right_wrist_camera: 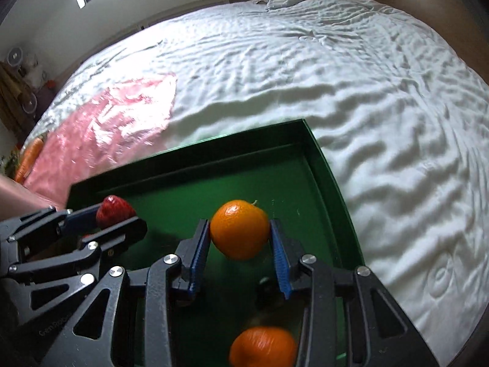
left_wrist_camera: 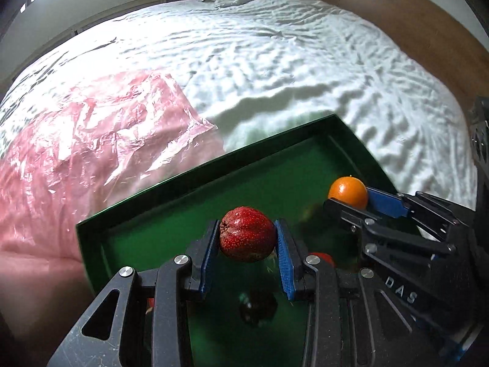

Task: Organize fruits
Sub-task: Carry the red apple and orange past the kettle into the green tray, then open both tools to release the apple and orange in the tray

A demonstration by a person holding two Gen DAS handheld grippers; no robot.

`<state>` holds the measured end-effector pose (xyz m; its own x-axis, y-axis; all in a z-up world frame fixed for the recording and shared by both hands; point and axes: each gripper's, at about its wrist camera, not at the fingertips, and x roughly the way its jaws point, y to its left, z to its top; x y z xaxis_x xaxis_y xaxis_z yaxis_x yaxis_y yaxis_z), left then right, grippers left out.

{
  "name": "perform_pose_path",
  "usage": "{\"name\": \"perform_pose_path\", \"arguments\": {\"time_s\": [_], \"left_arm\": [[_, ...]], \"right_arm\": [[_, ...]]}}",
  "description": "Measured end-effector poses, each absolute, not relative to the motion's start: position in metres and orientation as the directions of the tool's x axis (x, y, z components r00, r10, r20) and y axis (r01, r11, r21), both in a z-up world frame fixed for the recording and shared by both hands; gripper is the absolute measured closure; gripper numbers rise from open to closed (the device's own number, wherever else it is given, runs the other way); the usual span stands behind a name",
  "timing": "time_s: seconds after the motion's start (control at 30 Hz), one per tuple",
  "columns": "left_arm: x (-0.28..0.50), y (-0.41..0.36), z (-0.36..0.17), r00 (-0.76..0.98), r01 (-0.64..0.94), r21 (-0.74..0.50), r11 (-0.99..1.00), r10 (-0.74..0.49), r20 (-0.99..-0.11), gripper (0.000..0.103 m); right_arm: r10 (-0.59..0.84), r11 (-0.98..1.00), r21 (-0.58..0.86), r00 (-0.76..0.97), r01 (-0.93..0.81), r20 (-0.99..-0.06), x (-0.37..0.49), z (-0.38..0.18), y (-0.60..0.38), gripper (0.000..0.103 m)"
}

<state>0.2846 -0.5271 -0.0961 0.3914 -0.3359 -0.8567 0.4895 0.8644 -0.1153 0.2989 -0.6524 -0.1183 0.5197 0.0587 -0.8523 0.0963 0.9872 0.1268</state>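
both claws are loaded over the green tray (left_wrist_camera: 195, 180), which sits on the bed (left_wrist_camera: 275, 61). the left claw (left_wrist_camera: 247, 238) is closed on a red fruit (left_wrist_camera: 246, 234), speckled like a strawberry, pinched at its widest part between the blue pads (left_wrist_camera: 284, 253) so it cannot roll out. the fruit hangs clear of the tray floor, with its dark shadow below it, so it is being carried rather than resting.

the right claw (right_wrist_camera: 240, 232) grips an orange (right_wrist_camera: 240, 229) the same way, pads on opposite sides of its middle, also off the tray floor. the two claws sit side by side, the red fruit toward the tray's left, the orange toward its right, which looks like sorting by kind into separate zones.

a second orange (right_wrist_camera: 262, 347) lies blurred in the tray just below the right claw, which fits that reading: oranges gather on the right side. a small red thing (left_wrist_camera: 321, 257) shows by the left claw; what it is i cannot tell.

a pink plastic bag (left_wrist_camera: 91, 140) lies flat on the bed beside the tray, and a carrot (right_wrist_camera: 29, 156) rests at its far edge.
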Motion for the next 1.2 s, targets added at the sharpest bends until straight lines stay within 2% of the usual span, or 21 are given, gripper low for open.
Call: {"name": "perform_pose_path", "arguments": {"time_s": [0.27, 0.63, 0.73, 0.77, 0.87, 1.07, 1.2], "left_arm": [[0.295, -0.531, -0.118, 0.384, 0.469, -0.085, 0.879, -0.29, -0.877, 0.072], [0.295, -0.532, -0.119, 0.39, 0.474, -0.067, 0.878, -0.277, -0.878, 0.071], [0.293, -0.532, -0.116, 0.413, 0.468, -0.036, 0.883, -0.255, -0.874, 0.065], [0.293, -0.531, -0.114, 0.421, 0.462, -0.032, 0.886, -0.251, -0.872, 0.063], [0.291, -0.527, -0.109, 0.444, 0.45, -0.019, 0.893, -0.243, -0.862, 0.058], [0.284, -0.521, -0.096, 0.47, 0.429, -0.015, 0.903, -0.238, -0.85, 0.048], [0.276, -0.513, -0.085, 0.473, 0.42, -0.036, 0.907, -0.252, -0.844, 0.045]], "right_arm": [[0.047, 0.994, 0.093, 0.507, 0.066, -0.86, 0.306, -0.131, -0.649, 0.032], [0.002, 0.996, 0.046, 0.505, 0.075, -0.863, 0.306, -0.131, -0.646, 0.031], [-0.015, 0.997, 0.026, 0.499, 0.075, -0.867, 0.305, -0.13, -0.644, 0.031], [-0.017, 0.997, 0.025, 0.498, 0.077, -0.867, 0.304, -0.129, -0.644, 0.029], [-0.026, 0.996, 0.018, 0.505, 0.083, -0.863, 0.299, -0.126, -0.643, 0.013], [-0.035, 0.995, 0.016, 0.507, 0.095, -0.861, 0.291, -0.117, -0.642, 0.003], [-0.05, 0.994, 0.009, 0.505, 0.113, -0.862, 0.279, -0.107, -0.644, 0.002]]}}
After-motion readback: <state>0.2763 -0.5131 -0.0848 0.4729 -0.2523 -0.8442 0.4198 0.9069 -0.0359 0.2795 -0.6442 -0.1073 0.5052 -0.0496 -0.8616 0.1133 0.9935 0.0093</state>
